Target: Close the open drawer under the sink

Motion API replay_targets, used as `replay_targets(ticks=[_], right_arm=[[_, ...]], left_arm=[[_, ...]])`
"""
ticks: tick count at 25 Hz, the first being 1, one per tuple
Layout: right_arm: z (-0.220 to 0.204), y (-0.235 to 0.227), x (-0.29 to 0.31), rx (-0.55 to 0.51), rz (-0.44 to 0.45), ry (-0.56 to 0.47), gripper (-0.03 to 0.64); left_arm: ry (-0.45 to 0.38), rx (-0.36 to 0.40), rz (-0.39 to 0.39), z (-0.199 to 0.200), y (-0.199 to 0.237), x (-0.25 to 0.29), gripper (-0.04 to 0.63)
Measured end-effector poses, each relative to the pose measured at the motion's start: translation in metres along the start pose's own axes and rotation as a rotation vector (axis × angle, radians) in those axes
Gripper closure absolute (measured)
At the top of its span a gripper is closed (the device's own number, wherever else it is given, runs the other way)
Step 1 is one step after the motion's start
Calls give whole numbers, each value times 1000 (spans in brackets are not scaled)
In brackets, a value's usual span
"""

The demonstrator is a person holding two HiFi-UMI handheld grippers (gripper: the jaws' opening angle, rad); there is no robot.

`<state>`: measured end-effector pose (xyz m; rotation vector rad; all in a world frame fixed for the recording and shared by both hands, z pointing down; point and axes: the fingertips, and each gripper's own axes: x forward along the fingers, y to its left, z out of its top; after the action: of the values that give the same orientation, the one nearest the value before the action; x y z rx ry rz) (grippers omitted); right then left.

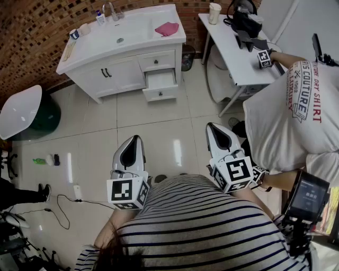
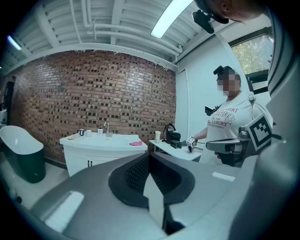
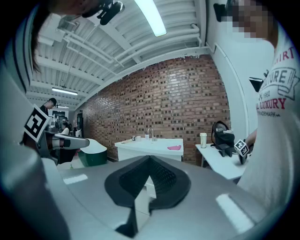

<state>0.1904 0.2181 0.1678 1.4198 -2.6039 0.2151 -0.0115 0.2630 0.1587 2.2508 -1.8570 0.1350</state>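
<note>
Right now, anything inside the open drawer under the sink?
Head view shows the open drawer from above: its exposed inside looks plain white, no item visible. Its rear part is covered by the vanity, so that can't be checked.

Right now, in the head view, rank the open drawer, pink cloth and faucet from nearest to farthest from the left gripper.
From the left gripper:
1. The open drawer, ahead, low under the right of the counter.
2. The pink cloth, on the counter's right end.
3. The faucet, at the counter's back edge, left of the cloth.
</note>
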Motion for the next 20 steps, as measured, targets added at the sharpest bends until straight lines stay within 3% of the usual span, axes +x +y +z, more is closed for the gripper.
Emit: replay_targets(ticks=[11, 20], right_arm=[[-18, -29, 22, 15, -2, 30, 620], [-17, -49, 155, -35, -9, 50, 620]], left_arm=[[38, -7, 4, -16, 0, 36, 583], [41, -21, -33, -14, 67, 155, 581]])
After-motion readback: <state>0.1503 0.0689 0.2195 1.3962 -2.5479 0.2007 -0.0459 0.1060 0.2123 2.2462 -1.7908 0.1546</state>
